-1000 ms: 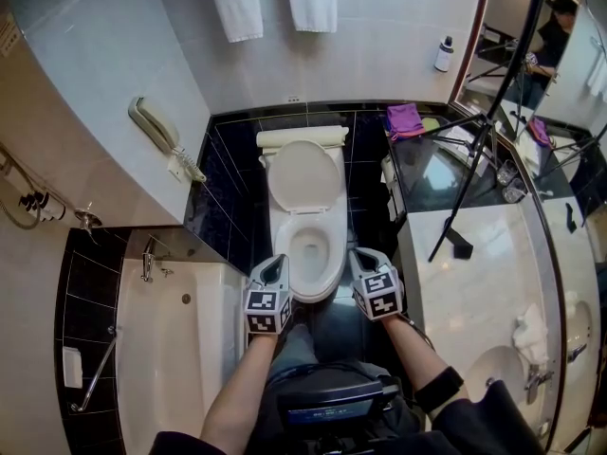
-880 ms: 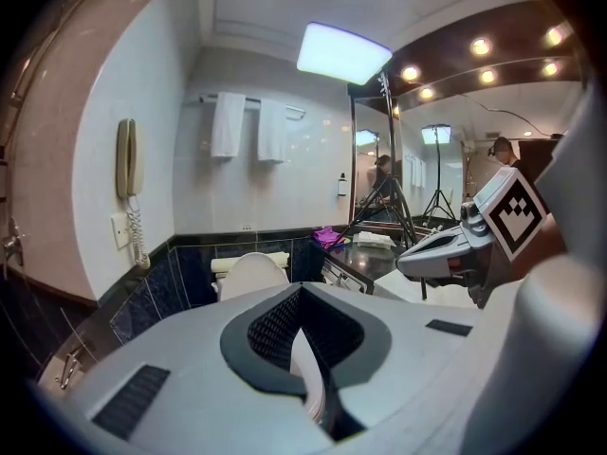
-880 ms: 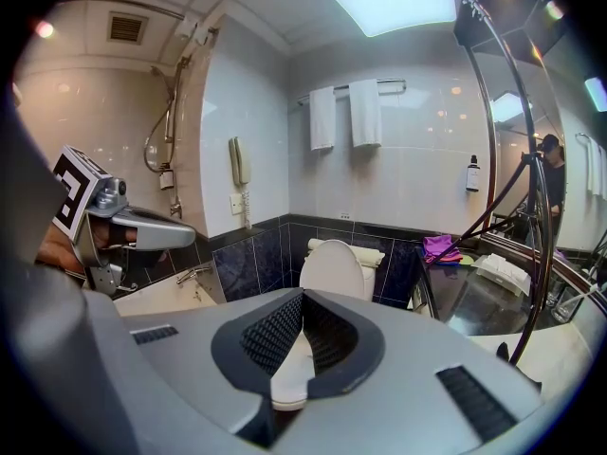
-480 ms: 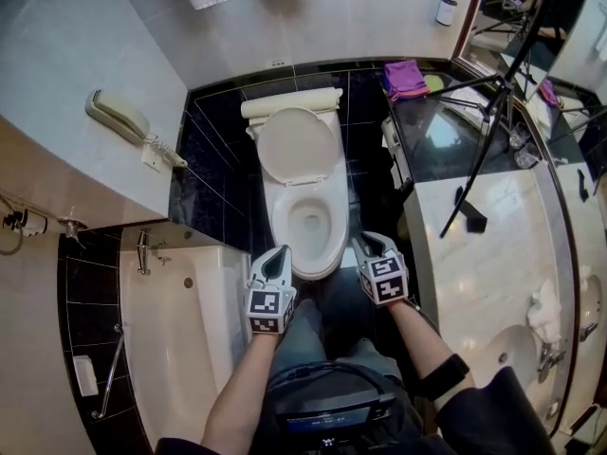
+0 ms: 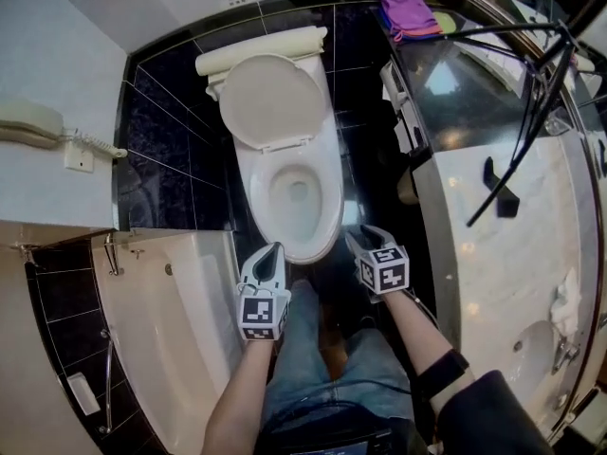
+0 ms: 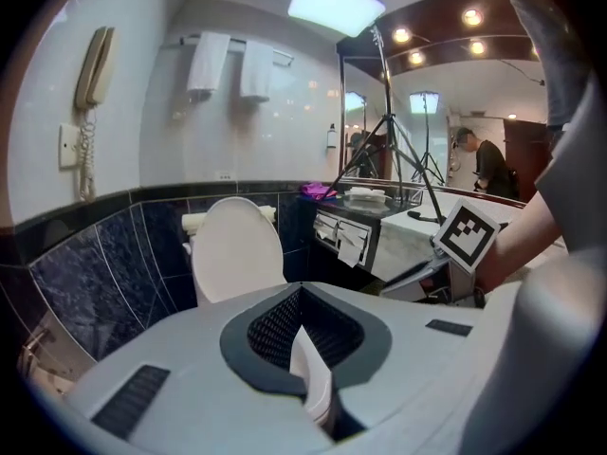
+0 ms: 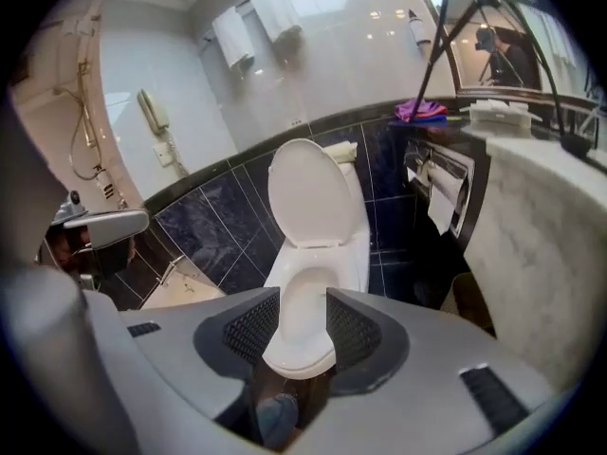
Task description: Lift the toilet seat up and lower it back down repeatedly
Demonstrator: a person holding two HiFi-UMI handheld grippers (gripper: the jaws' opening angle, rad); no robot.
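Left gripper (image 5: pixel 273 252), jaws pressed together, and right gripper (image 5: pixel 367 235), jaws spread and just opening on nothing, sit just before the bowl's (image 5: pixel 327 218) front rim. The toilet seat (image 5: pixel 270 102) stands upright behind the bowl. Judged: lowering is due, which needs a reach over the bowl to the seat's top edge. A second ago the seat was equally upright and the grippers flanked the bowl's front.

Grey left gripper (image 5: pixel 272 251) and right gripper (image 5: pixel 364 235), black-and-white marker cubes (image 5: pixel 263 315), blue jeans (image 5: pixel 303 349), black wristband (image 5: pixel 438 375).

No writing is legible; only square markers (image 5: pixel 265 313) on the left hand-held gripper (image 5: pixel 274 248) and right hand-held gripper (image 5: pixel 364 234).
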